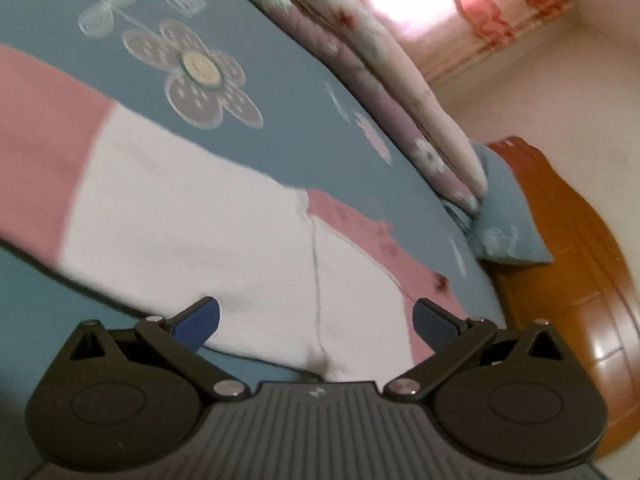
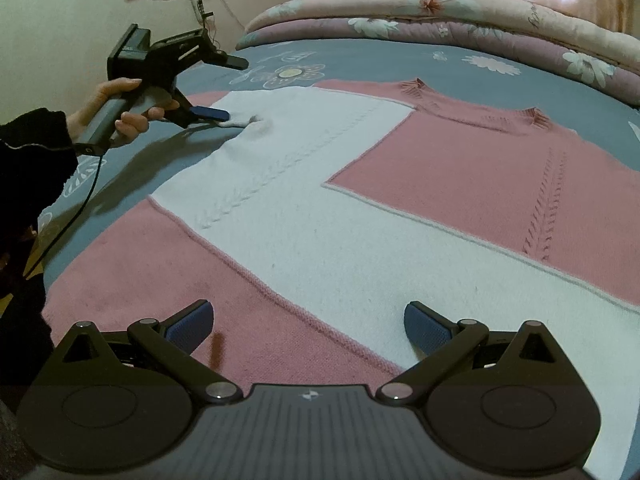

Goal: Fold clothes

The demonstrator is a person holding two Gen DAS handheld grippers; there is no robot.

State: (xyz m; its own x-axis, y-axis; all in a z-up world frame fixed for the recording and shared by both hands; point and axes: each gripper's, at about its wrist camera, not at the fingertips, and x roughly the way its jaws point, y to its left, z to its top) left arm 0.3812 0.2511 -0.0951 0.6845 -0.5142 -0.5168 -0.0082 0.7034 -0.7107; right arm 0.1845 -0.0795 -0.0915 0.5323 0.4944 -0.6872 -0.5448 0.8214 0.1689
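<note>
A pink and white knitted sweater [image 2: 320, 208] lies flat on the blue flowered bedsheet [image 2: 400, 60], collar toward the far side. It also shows in the left wrist view [image 1: 200, 216]. My left gripper [image 1: 316, 326] is open, its jaws wide apart right at the sweater's white corner. In the right wrist view the left gripper [image 2: 224, 92] hovers at that corner, lower finger under the fabric edge, upper finger well above. My right gripper [image 2: 308, 326] is open and empty, low over the sweater's near part.
A folded floral quilt [image 2: 480, 20] lies along the far side of the bed. A blue pillow [image 1: 508, 224] sits by the wooden headboard [image 1: 580, 280]. Pink curtains [image 1: 460, 12] hang behind. A cable [image 2: 76, 220] trails from the left gripper.
</note>
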